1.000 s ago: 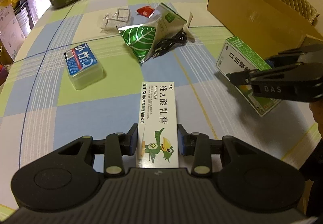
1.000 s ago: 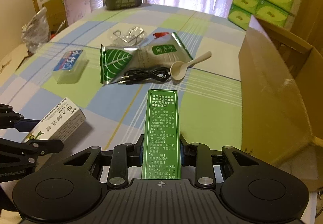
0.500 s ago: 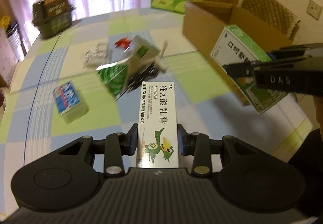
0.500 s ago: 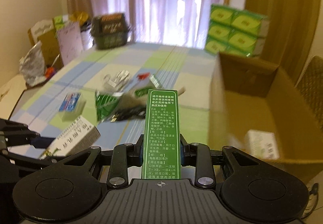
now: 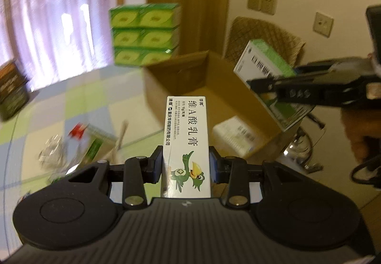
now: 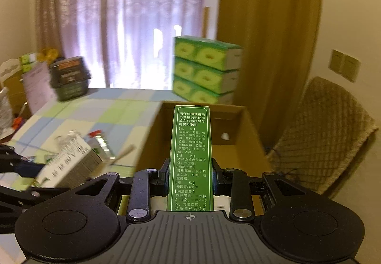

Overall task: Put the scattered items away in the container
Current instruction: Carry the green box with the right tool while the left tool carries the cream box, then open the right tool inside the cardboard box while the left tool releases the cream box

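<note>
My left gripper (image 5: 185, 166) is shut on a white ointment box (image 5: 187, 135) with a cartoon duck, held lengthwise above the table. The box points at the open cardboard carton (image 5: 162, 88). In the right wrist view my right gripper (image 6: 190, 176) is shut on a green medicine box (image 6: 191, 152), raised over the carton's near wall (image 6: 152, 145). The left wrist view shows that same green box (image 5: 269, 66) above the carton's right side. A white packet (image 5: 235, 135) lies inside the carton. The left gripper (image 6: 23, 164) and its box (image 6: 71, 164) appear blurred at lower left.
Foil bags, a pale spoon (image 5: 120, 135), a red wrapper (image 5: 77, 130) and clear clips lie on the checked tablecloth left of the carton. Green tissue packs (image 5: 145, 33) are stacked behind it, a dark basket (image 6: 69, 78) stands far left, and a woven chair (image 6: 328, 135) stands at the right.
Both grippers have lifted off the table and swung right toward the carton, each still holding its box. The scattered items now sit low and to the left.
</note>
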### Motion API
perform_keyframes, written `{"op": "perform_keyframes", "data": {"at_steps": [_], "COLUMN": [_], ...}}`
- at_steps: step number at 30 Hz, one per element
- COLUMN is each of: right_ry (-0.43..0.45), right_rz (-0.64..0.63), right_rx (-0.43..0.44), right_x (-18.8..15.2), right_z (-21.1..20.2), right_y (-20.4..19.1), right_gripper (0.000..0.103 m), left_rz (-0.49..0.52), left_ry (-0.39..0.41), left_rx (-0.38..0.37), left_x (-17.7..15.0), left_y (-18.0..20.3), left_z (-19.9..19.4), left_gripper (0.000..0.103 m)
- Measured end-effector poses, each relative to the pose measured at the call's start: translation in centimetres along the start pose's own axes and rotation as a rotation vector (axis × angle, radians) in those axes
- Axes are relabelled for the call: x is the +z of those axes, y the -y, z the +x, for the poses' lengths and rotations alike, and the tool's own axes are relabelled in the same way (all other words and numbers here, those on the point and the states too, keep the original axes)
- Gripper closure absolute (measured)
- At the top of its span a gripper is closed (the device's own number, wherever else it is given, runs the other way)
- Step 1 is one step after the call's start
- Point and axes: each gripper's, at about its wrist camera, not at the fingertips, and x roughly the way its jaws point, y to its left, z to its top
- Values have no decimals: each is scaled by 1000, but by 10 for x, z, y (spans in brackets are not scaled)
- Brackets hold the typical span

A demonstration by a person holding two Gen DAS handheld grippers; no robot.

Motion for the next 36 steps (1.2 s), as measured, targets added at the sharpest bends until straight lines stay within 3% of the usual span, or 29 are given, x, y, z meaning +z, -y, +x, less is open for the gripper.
{"op": "perform_keyframes", "data": {"at_steps": [9,23,36], "right_ry": [-26,-62,-79], "right_rz": [78,121,121], "right_rx": [7,34,32], "right_x": [-7,-17,-22], "right_z": [19,49,50], "right_y": [48,65,62], "right_gripper": [70,70,70], "left_rz": [32,1,-55], "left_ry": [2,-60,-34], "left_rx": [-67,-59,-23], "left_x": [40,39,24], "left_y": [39,35,12], "left_z": [51,113,85], "left_gripper": [70,70,63]}}
